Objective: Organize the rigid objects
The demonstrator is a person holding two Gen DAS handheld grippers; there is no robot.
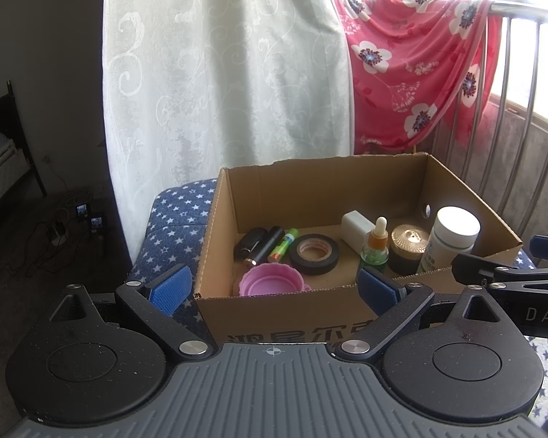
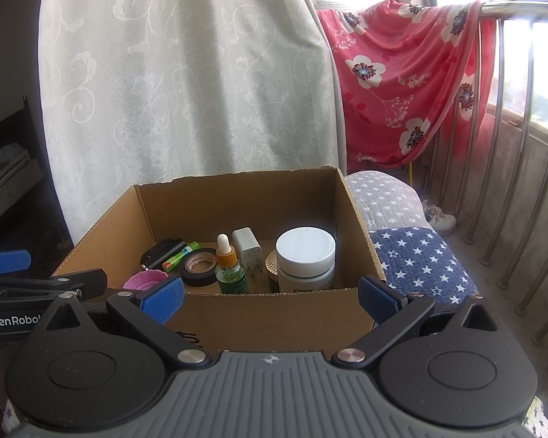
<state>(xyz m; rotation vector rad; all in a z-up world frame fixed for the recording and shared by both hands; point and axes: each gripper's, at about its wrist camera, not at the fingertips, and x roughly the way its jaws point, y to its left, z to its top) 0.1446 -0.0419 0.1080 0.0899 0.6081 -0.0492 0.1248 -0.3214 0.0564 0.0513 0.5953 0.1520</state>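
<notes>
Empty tongs (image 1: 274,288), cardboard box (image 1: 310,179) of bottles

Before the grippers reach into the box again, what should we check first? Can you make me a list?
1. Left hand-held gripper open and holding nothing: ok.
2. Right hand-held gripper open and holding nothing: ok.
3. Cardboard box sitting flat on the star-print cushion: ok.
4. Dropper bottle and white-capped bottle standing upright: ok.
5. Black tape roll and pink cup lying free, nothing on top of them: ok.
6. Anything left outside the box to put away: cannot tell.
</notes>
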